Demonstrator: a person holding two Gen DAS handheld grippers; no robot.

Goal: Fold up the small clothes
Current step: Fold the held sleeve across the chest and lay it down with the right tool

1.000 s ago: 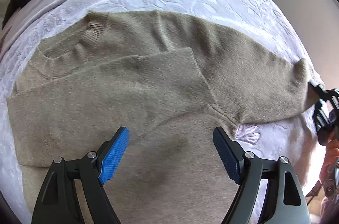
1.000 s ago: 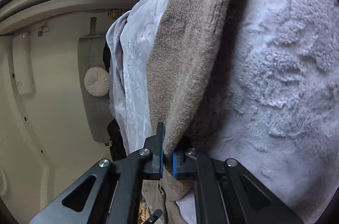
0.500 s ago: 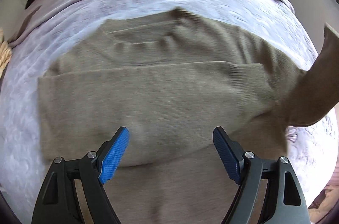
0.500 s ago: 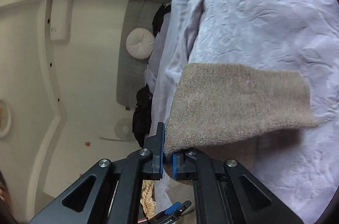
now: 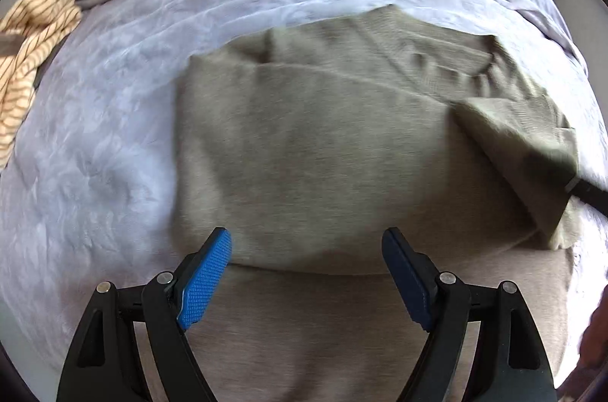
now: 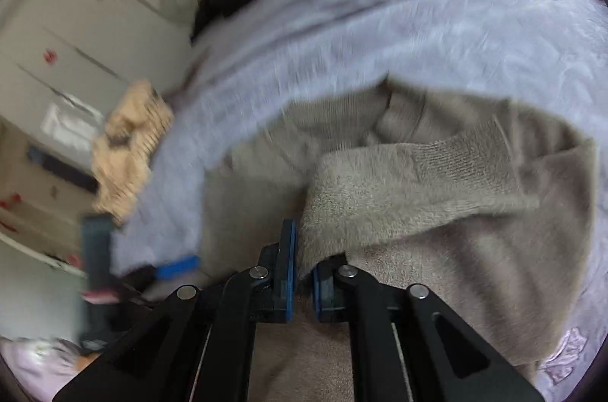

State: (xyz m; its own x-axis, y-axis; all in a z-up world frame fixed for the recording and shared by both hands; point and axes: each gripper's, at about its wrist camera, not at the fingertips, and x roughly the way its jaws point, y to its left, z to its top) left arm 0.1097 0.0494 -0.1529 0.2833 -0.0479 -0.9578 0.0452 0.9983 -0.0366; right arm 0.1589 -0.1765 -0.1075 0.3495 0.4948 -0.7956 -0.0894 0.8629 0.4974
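R gripper (image 6: 302, 269) fingers clamp sweater (image 5: 311, 151) sleeve (image 6: 399, 189) — lay it flat across body, no bunching (L gripper (image 5: 306, 273) fingers open, idle).

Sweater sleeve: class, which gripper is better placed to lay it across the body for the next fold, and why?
Right. The right gripper is shut on the sleeve, already over the sweater. The left gripper hangs open above the sweater, holding nothing.

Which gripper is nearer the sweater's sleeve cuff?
Right. The right gripper is shut on the sleeve cuff; the left gripper hovers open over the sweater body.
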